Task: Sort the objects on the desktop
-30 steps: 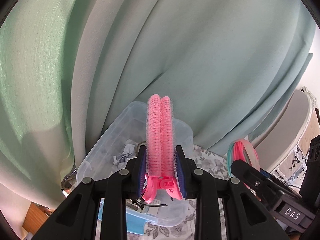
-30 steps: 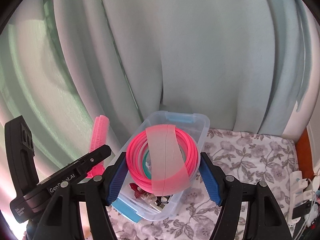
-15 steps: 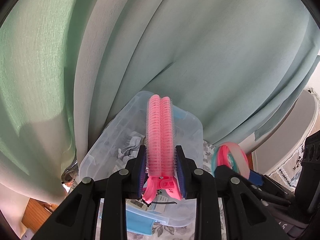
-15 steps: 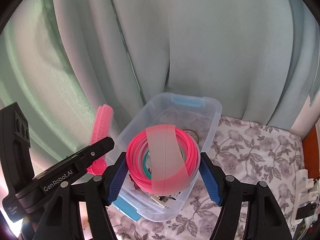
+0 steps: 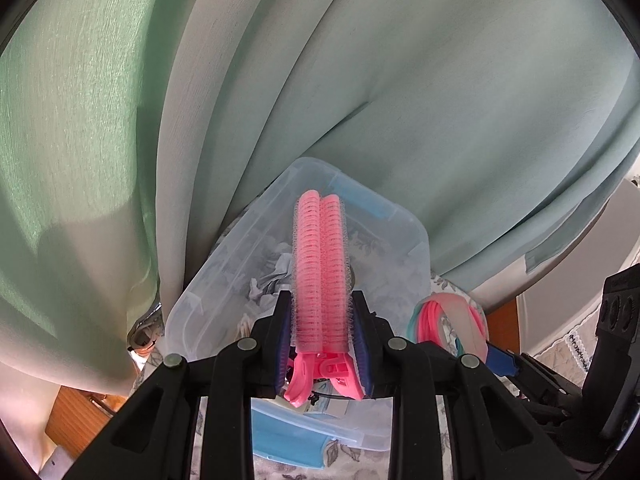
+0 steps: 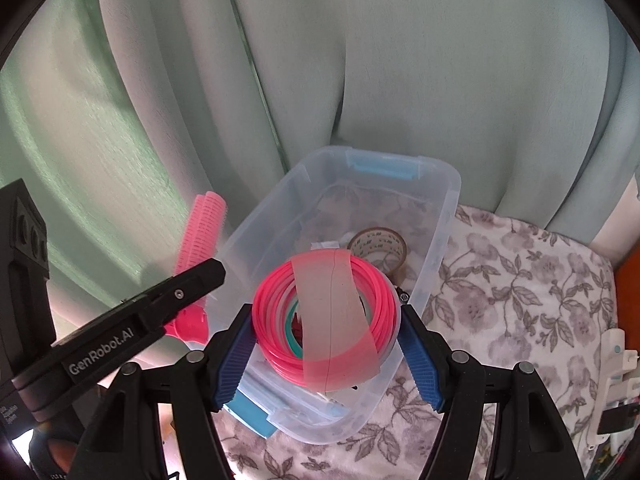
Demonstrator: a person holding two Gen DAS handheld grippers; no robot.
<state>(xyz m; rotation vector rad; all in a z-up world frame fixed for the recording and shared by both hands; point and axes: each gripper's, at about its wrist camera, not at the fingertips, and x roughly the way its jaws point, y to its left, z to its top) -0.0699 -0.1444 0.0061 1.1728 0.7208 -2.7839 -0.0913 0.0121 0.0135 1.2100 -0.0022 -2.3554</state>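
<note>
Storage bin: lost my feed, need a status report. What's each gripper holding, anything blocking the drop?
Left gripper shut on pink hair roller clip. Right gripper shut on pink cord coil. Both over clear bin; tape roll inside, nothing blocking.

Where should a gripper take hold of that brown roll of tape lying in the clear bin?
The tape roll lies flat on the floor of the clear bin, hole upward. Come straight down through the open top, one finger in the hole and one outside, pinching the wall on the side away from the bin's near wall. That judgement rests on its flat pose.
</note>
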